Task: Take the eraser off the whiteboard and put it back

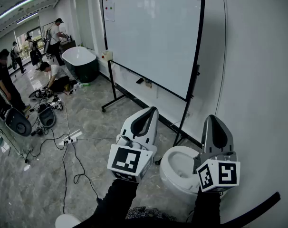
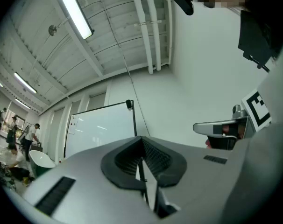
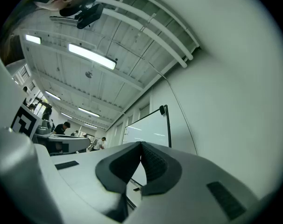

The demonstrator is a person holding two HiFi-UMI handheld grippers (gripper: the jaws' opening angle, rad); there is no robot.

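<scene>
Nearest, well short of the whiteboard [image 1: 153, 37], holds the left gripper [image 1: 152, 109] and the right gripper [image 1: 213, 118] side by side on dark sleeves, both tipped a little upward toward the board. Shows the left claw pressed together at the tips with nothing in it. Shows the right claw the same, closed and empty. Just past the grippers, below the whiteboard's right lower corner, finds a white toilet [image 1: 177, 175] beside the foot of the black stand. Left of that, in front of the whiteboard, traces black cables [image 1: 63, 148] and a power strip [image 1: 69, 137] across the grey floor. At the whiteboard's lower edge, about midway along, picks out the eraser [image 1: 139, 80], a small dark block too small to read closely and well apart from both grippers. Beyond the whiteboard's left side, finds a dark bathtub [image 1: 81, 57] with a white inside, a person [image 1: 51, 74] crouched near it, and more people standing farther back.
</scene>
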